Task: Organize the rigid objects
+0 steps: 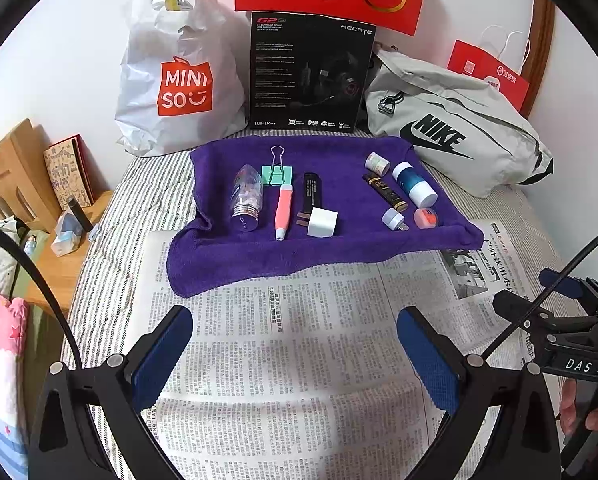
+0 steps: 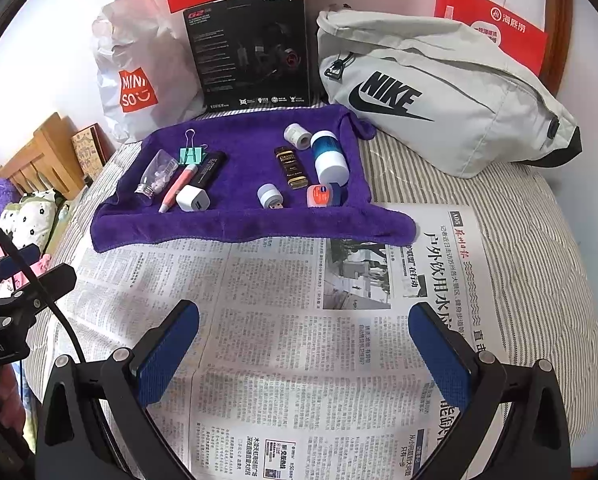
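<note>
Striped bedding covers a bed pushed against a white wall, with a white shopping bag, a black headphone box and a grey waist bag lined along its far edge. A sheet of newspaper lies over the near part of the bed. A purple towel overlaps the newspaper's far edge and carries the small rigid objects in two groups.

Toward the towel's left edge lie a clear bottle, a pink pen, a black tube, a white charger and a green binder clip. Toward its right edge lie a blue-and-white bottle, a dark gold-trimmed stick, a small white roll, a USB plug and an orange tin.

Both the left tool and the right tool hover over the newspaper, spread wide and holding nothing. This fits either sorting about to happen or sorting already finished, so no next move can be judged.
</note>
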A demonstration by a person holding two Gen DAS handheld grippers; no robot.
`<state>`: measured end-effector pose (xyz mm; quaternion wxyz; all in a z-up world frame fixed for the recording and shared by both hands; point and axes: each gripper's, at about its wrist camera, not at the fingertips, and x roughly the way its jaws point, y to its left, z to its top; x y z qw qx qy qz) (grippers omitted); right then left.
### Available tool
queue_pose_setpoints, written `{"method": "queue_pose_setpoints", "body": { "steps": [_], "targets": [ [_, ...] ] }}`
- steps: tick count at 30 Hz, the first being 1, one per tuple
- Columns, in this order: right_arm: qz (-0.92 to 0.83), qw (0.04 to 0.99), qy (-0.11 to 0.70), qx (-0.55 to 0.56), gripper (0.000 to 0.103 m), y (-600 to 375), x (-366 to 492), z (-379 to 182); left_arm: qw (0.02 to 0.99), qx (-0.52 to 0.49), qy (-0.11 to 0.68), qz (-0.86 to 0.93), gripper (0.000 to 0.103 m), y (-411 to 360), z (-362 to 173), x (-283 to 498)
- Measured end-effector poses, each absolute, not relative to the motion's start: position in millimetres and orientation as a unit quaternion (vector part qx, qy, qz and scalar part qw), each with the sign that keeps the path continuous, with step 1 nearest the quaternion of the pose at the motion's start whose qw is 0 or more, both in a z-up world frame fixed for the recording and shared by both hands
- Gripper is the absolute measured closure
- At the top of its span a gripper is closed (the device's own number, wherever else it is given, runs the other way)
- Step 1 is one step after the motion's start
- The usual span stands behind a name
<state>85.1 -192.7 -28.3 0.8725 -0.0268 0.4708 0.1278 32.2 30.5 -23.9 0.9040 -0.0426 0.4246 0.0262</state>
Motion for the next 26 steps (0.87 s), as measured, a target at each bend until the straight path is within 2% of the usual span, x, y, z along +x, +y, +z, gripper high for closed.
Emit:
{"method": "queue_pose_setpoints", "body": {
  "steps": [26],
  "targets": [
    [0.13, 0.874, 0.468, -0.03, 0.0, -192.2, 82.4, -24.8, 0.906, -0.047, 0.419, 0.017, 0.0, 30.2, -21.4, 32.7]
  ]
}}
